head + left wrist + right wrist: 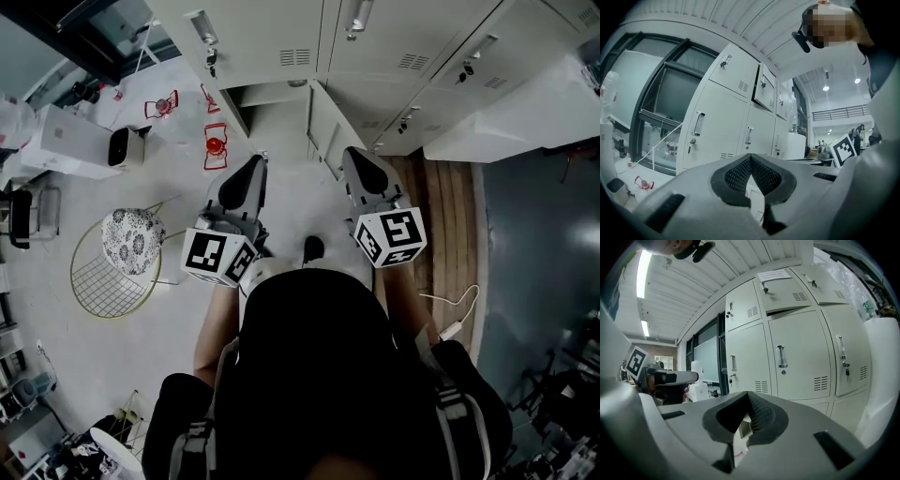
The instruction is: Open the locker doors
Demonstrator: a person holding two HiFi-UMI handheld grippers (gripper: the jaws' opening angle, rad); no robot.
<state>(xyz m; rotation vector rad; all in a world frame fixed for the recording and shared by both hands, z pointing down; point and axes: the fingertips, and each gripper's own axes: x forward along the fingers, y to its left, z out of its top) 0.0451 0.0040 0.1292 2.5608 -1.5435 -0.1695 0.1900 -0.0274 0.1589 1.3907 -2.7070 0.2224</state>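
A bank of pale grey lockers (394, 47) runs along the top of the head view. One low door (323, 127) stands open beside an open compartment (272, 108). My left gripper (251, 169) and right gripper (354, 157) hang side by side in front of the lockers, touching nothing. In the left gripper view the left gripper (751, 158) is shut and empty, facing closed doors with a handle (698, 123); an upper door (764, 86) is ajar. In the right gripper view the right gripper (749, 397) is shut and empty, facing a closed door with a handle (781, 356).
A wire chair with a patterned cushion (127, 248) stands on the floor at left, near a white box (127, 145) and red frames (216, 145). A wooden strip (450, 216) with a white cable (455, 314) lies at right, below a white counter (525, 117).
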